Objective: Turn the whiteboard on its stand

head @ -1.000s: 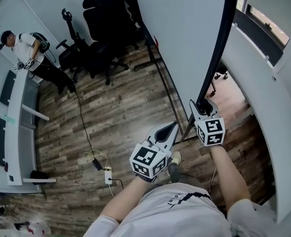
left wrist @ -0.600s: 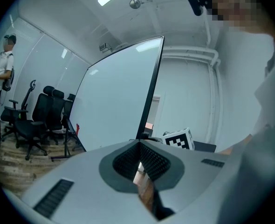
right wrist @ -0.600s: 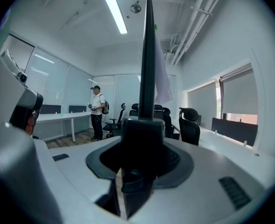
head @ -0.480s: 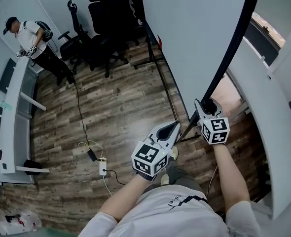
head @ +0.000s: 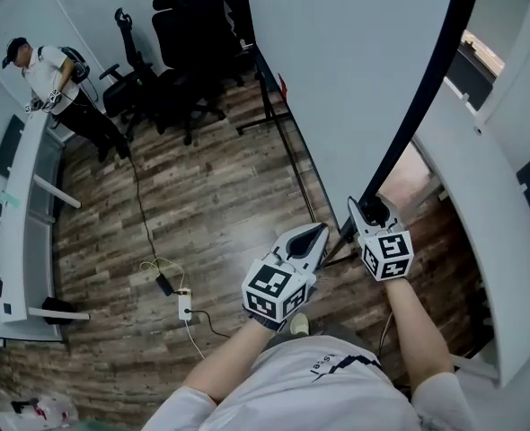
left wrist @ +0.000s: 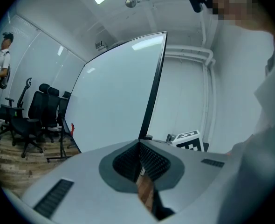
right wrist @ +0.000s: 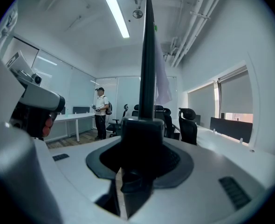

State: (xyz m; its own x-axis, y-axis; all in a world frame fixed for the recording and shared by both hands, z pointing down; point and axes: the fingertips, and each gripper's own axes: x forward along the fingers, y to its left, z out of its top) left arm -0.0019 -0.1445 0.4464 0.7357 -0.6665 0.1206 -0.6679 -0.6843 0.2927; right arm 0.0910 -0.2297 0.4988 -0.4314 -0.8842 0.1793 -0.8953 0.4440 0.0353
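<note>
Clamping the whiteboard frame, the right tool has swung it slightly.

The whiteboard is big, white and has nothing written on it. A thin black frame runs round its sides. It stands up tall on a black metal stand, whose thin legs rest on the wooden floor. In the right gripper view it shows edge-on, thin and dark.
</note>
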